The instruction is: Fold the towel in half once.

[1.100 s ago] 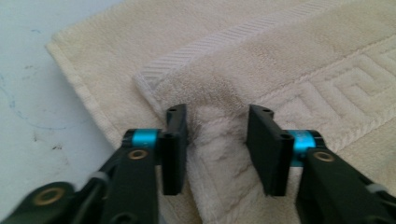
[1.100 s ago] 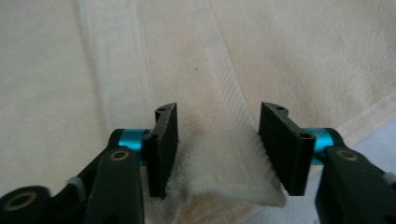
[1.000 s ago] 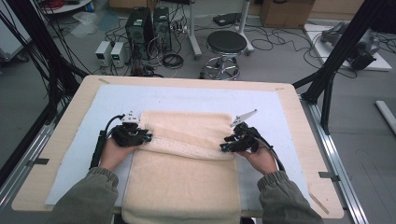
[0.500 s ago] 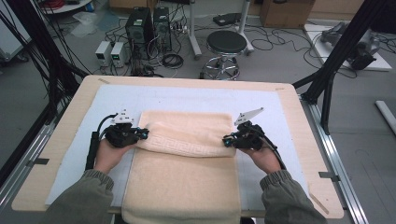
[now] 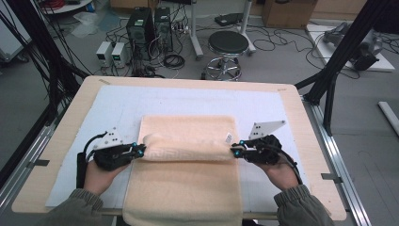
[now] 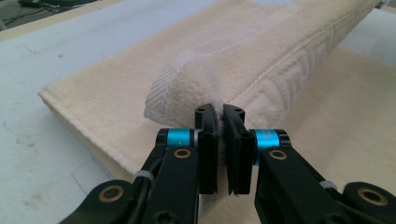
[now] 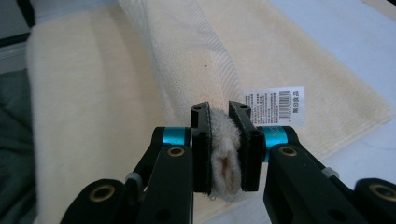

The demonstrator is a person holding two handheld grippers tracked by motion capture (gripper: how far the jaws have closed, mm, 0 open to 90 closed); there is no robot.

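Observation:
A cream towel (image 5: 188, 136) lies along the middle of the table, its near end hanging over the front edge. Its far end is drawn back over itself as a raised fold. My left gripper (image 5: 141, 150) is shut on the left corner of that fold, and the left gripper view has the cloth pinched thin between the jaws of this gripper (image 6: 220, 112). My right gripper (image 5: 234, 151) is shut on the right corner. Its jaws closed onto the cloth a moment ago, and a thick wad sits between them at the right gripper (image 7: 219, 109). A white barcode label (image 7: 274, 105) lies just beyond.
The towel rests on a white mat (image 5: 117, 108) covering a wooden table (image 5: 301, 122). Black frame posts stand at both sides. Beyond the far edge are a stool (image 5: 228, 44), computer boxes and cables on the floor.
Both hands have pulled toward the near edge and lifted, bringing the towel's folded edge with them. The fold now lies nearer the person, and both grippers have tightened on its corners.

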